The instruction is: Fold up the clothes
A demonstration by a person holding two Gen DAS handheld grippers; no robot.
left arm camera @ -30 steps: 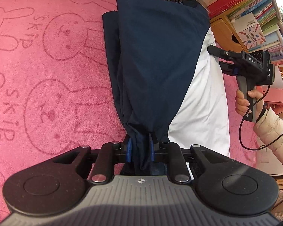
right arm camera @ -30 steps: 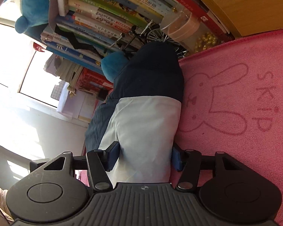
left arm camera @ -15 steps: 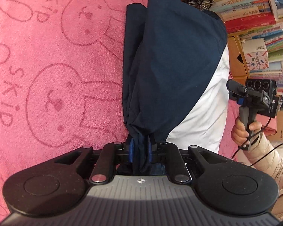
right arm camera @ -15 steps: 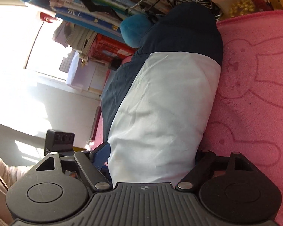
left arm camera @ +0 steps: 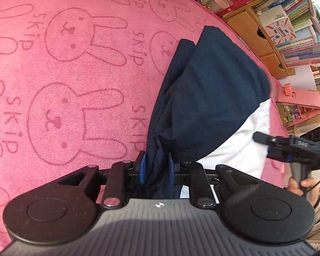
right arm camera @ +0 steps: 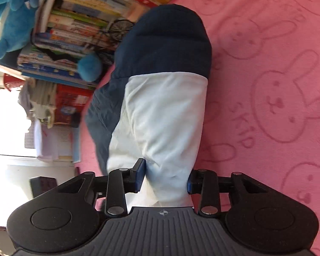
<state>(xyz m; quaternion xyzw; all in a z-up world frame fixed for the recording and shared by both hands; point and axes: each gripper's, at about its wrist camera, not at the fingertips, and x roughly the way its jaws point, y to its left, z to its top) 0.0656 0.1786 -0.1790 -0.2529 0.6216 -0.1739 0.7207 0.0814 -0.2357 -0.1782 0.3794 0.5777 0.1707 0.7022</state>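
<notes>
Spread across both views: one pink rabbit-print blanket (left arm camera: 70,89), serving as the folding surface. Lying on it, one navy-and-white garment (left arm camera: 207,98), partly folded, long axis running straight away from both sets of jaws toward the bookshelf (left arm camera: 288,17) at the far edge. Held at the near end by two grippers side by side, neither clearly nearer than the other. Left gripper (left arm camera: 156,166): blue pads close together with a bunched navy edge between them, opening slightly, fabric apparently still pinched. Right gripper (right arm camera: 166,177): jaws spread wider around the white section's near end, closing on it, pads touching the cloth at both sides. Seen from the left wrist, right gripper in one hand (left arm camera: 300,186) just beside the white edge. Likely next: carrying the near end forward along that axis.
</notes>
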